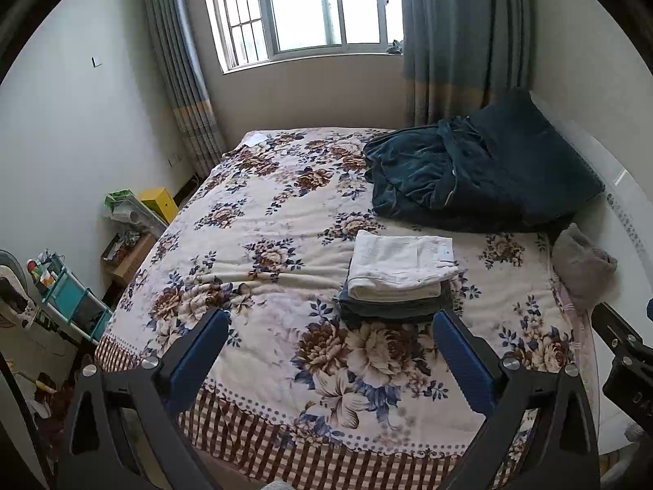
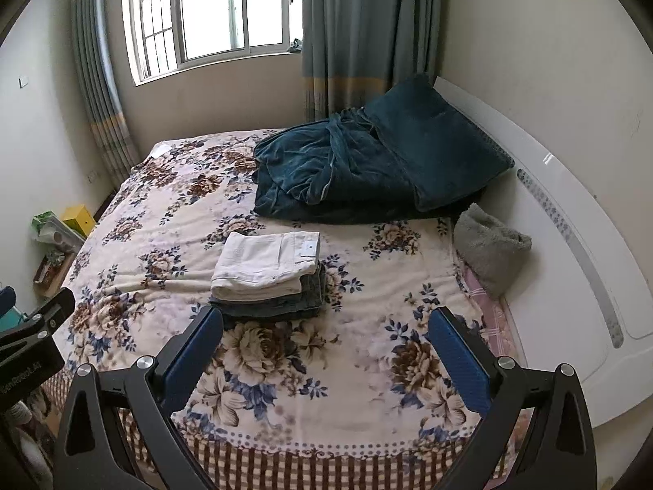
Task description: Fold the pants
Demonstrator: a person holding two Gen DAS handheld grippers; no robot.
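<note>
Folded white pants (image 1: 402,263) (image 2: 267,259) lie on top of folded dark grey pants (image 1: 392,308) (image 2: 281,306), in a neat stack on the floral bed cover (image 1: 265,245) (image 2: 163,245). My left gripper (image 1: 330,318) is open and empty, held above the bed's near edge, short of the stack. My right gripper (image 2: 326,318) is open and empty too, just in front of the stack. The right gripper's body shows at the right edge of the left wrist view (image 1: 624,351).
A dark teal blanket and pillow (image 1: 481,171) (image 2: 367,163) lie at the head of the bed, with a grey fluffy item (image 2: 489,245) beside the white headboard (image 2: 571,245). Shelves and clutter (image 1: 69,298) stand on the floor left of the bed. A window is behind.
</note>
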